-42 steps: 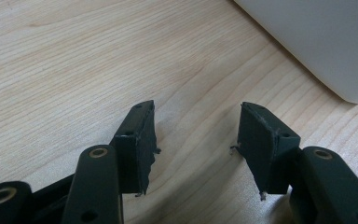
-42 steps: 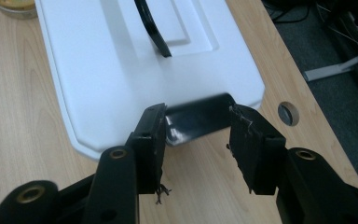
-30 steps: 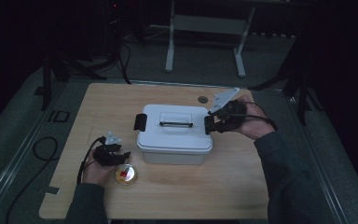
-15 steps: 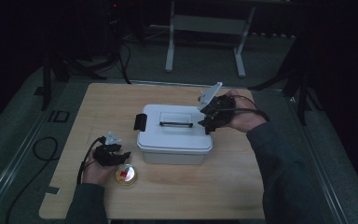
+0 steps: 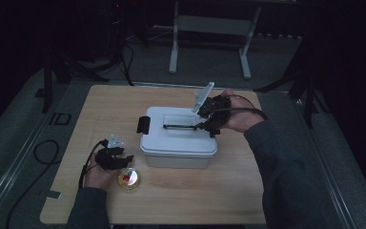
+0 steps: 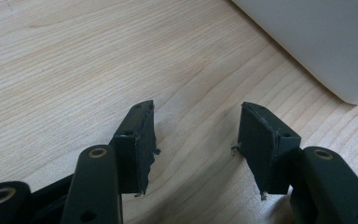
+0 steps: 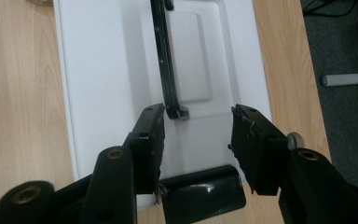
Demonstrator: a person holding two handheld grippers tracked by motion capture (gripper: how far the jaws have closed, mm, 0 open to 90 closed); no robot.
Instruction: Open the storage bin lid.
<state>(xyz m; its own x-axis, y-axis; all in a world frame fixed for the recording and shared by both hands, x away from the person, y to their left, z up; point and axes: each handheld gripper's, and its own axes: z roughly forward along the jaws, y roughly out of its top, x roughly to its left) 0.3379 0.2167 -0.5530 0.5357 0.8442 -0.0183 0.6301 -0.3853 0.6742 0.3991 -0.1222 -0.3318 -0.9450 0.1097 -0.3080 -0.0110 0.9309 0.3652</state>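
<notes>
A white lidded box [image 5: 178, 140] stands at the middle of the wooden table [image 5: 248, 191], with a black latch [image 5: 144, 125] on its left end and a thin black handle [image 5: 181, 126] lying along the lid. My right gripper [image 5: 208, 123] hovers over the box's right end. In the right gripper view it [image 7: 196, 126] is open, pointing down at the lid [image 7: 102, 70], with the handle's end [image 7: 173, 109] just inside its left jaw and the right latch [image 7: 200, 193] below. My left gripper [image 5: 118, 160] rests low at the front left, open [image 6: 196, 126] over bare wood beside the box's wall [image 6: 317, 42].
A small round gold tin [image 5: 128, 178] with something red in it lies by the left hand. A small grey disc [image 7: 296, 138] lies on the table behind the box. A cable [image 5: 43, 152] loops on the floor at the left. A white frame [image 5: 209, 24] stands beyond the table.
The right hand has carried its gripper leftwards, from beside the box's right end to above the lid. The left gripper has stayed where it was.
</notes>
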